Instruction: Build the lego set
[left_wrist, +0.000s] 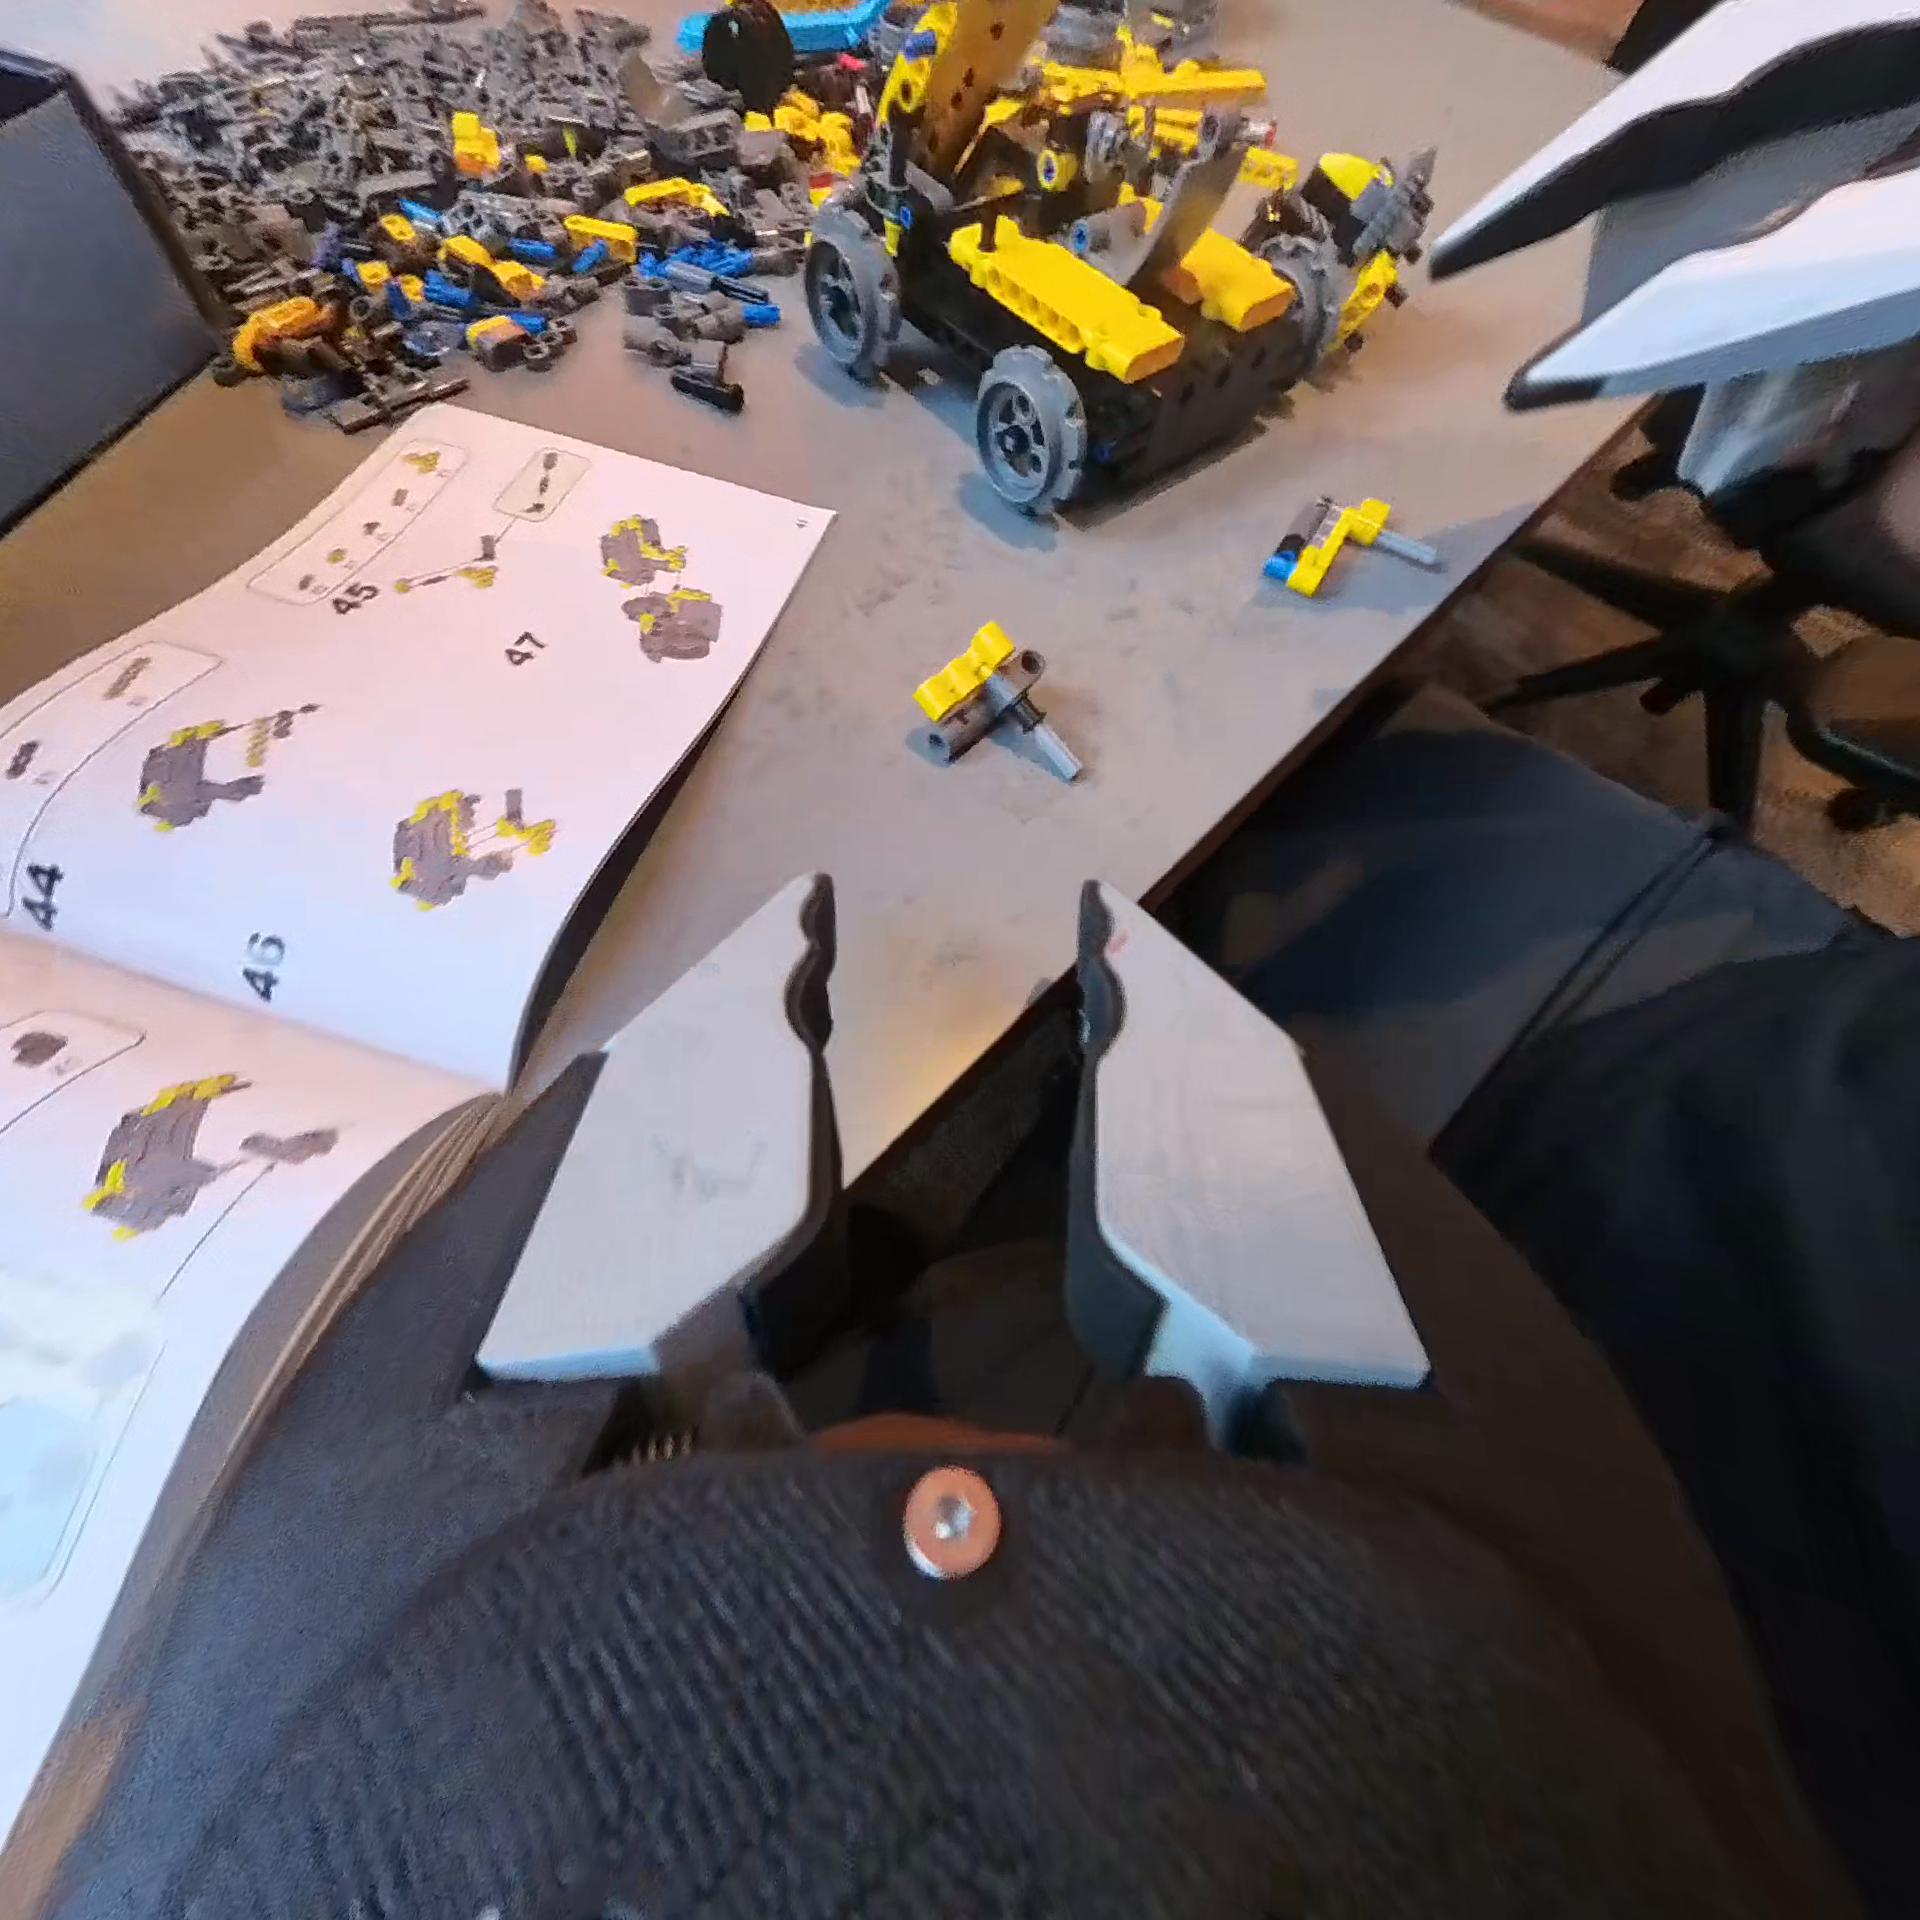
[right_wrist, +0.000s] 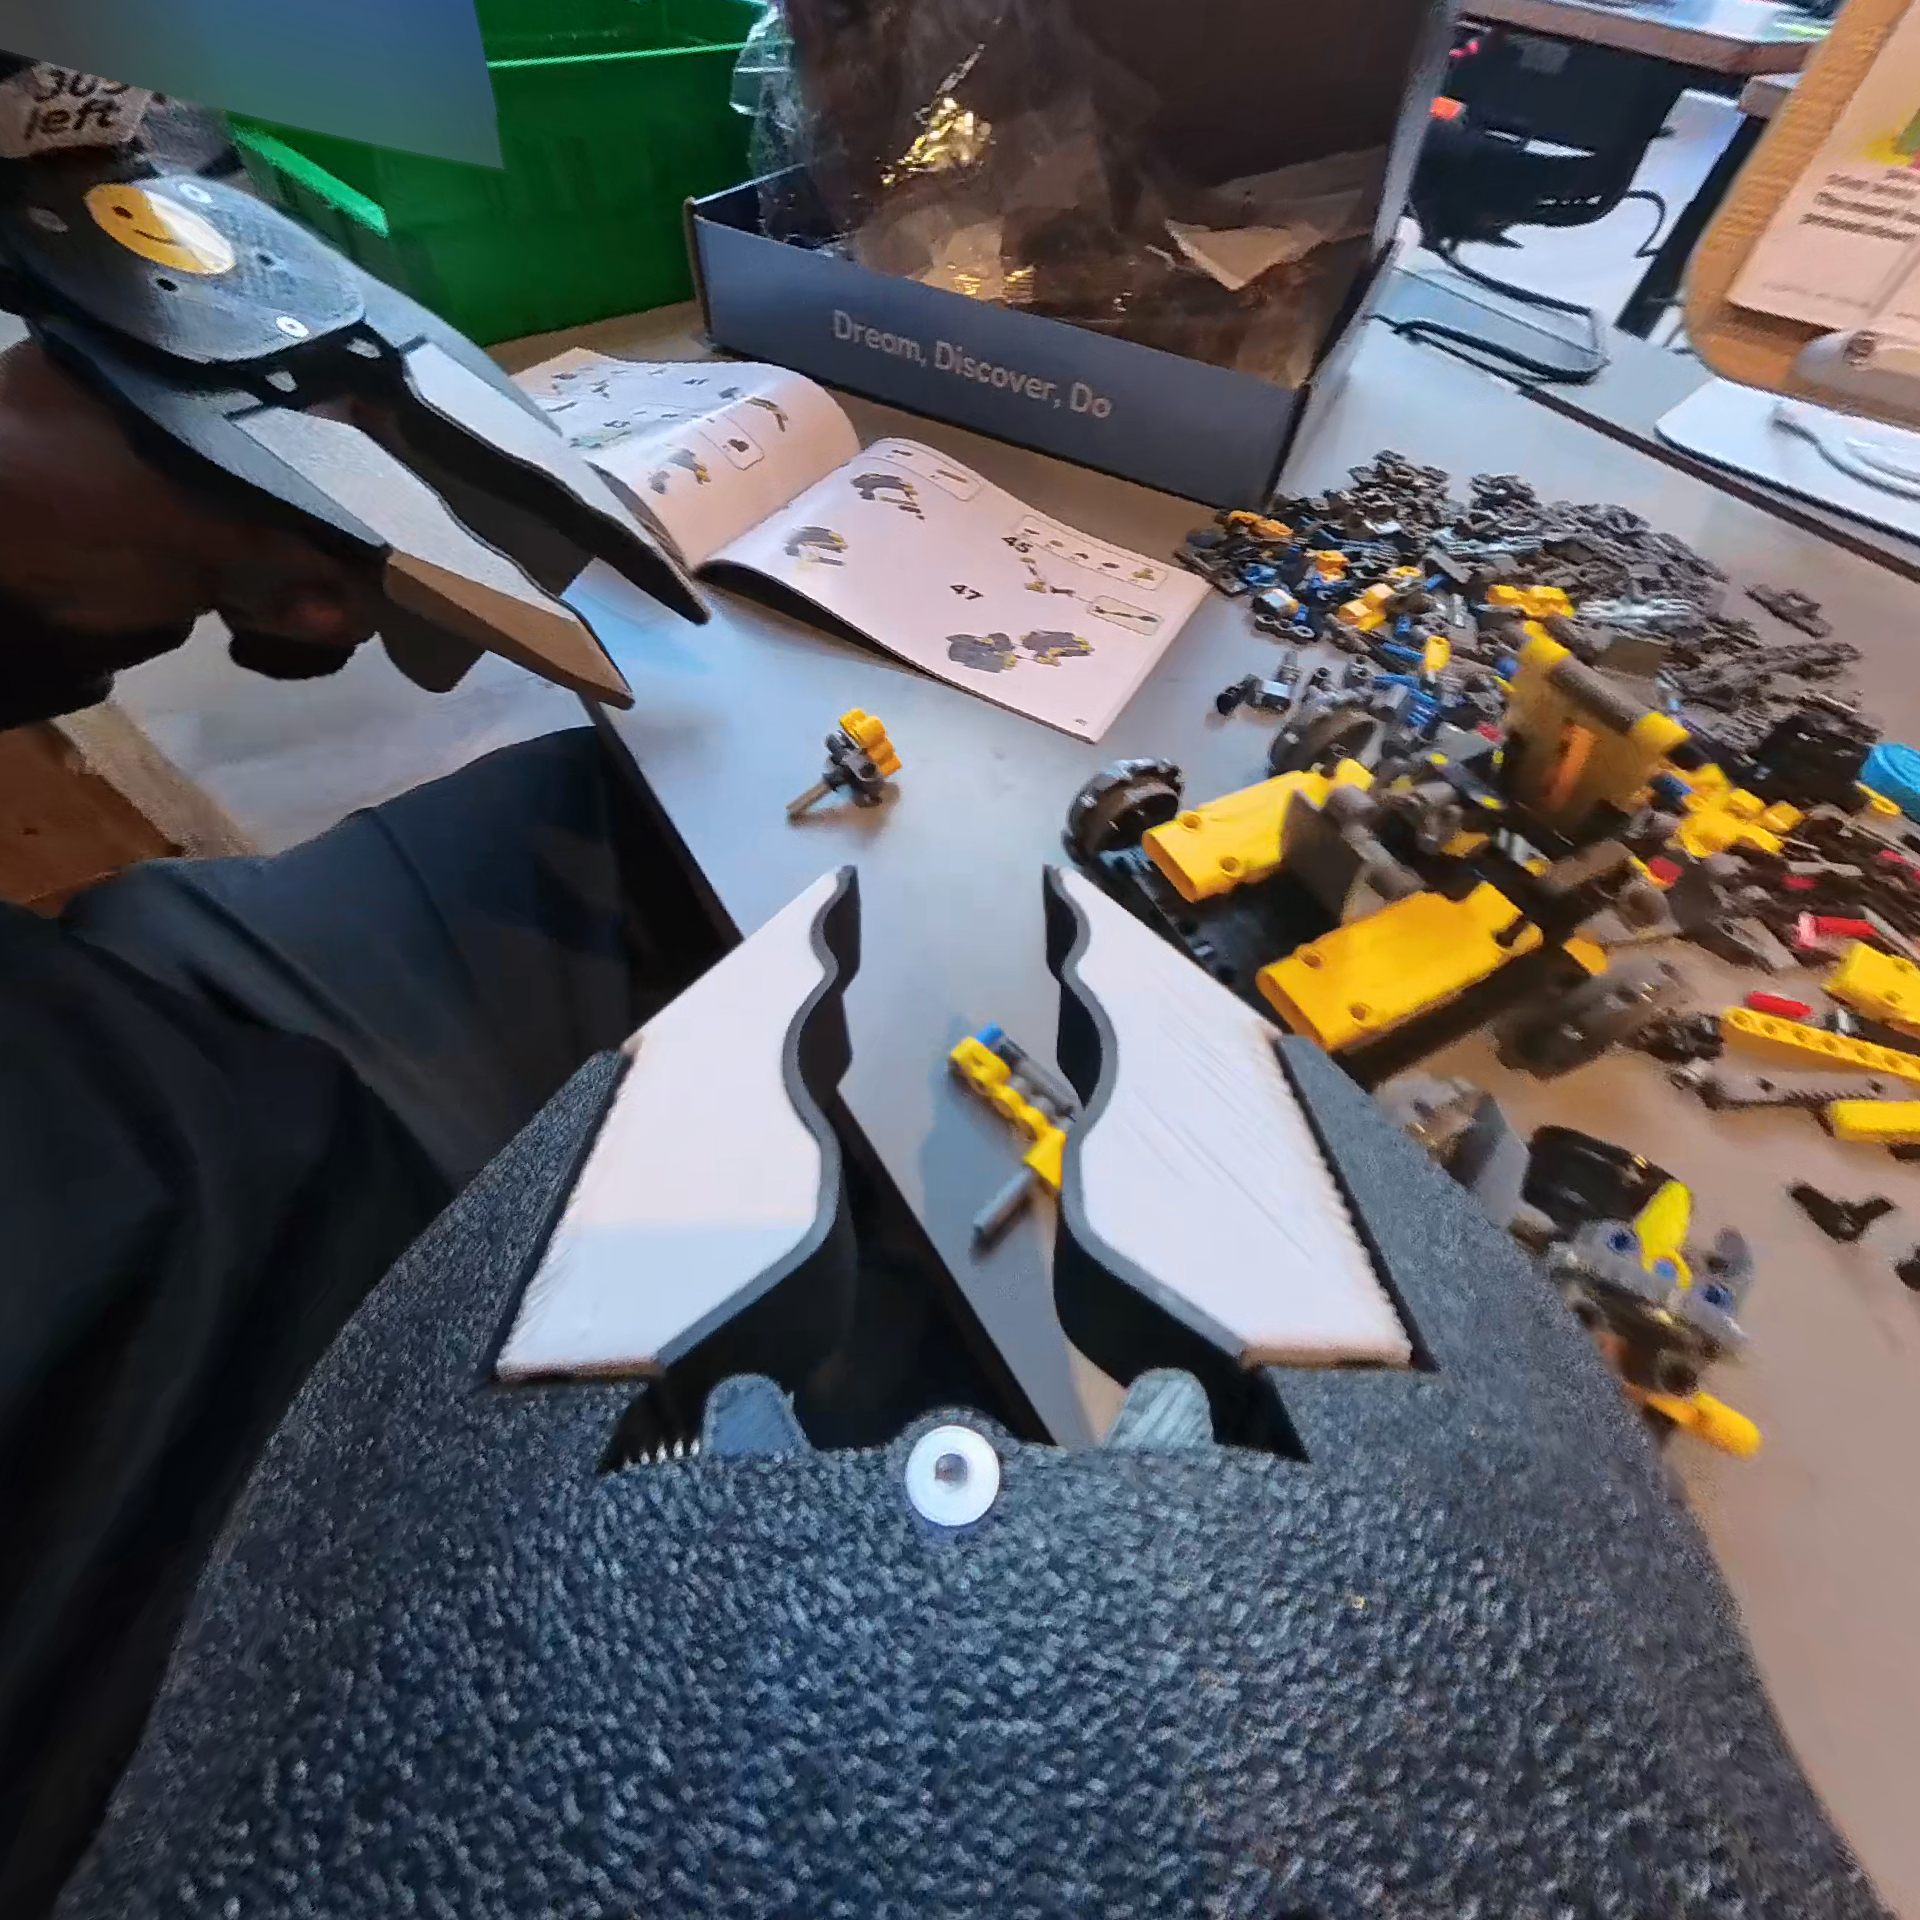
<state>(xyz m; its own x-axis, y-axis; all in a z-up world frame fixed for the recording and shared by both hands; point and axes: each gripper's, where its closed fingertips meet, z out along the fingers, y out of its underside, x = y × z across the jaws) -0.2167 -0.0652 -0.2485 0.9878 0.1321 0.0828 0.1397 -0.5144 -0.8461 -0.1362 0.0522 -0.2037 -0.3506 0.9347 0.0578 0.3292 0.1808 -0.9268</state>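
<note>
Fingers (right_wrist: 831, 997) of both grippers parted, empty; yellow sub-assembly (right_wrist: 1013, 1107) on counter (right_wrist: 935, 790) between right pair, left fingers (left_wrist: 821, 966) clear.

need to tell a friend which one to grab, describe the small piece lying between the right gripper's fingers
Start at the half-built yellow and black vehicle on the grey table, then come toward the table's near edge. There lies a small sub-assembly: a yellow angled beam with a blue pin at one end and a grey axle poking out the other. The other loose sub-assembly, nearer the instruction booklet, shows no blue.
</note>
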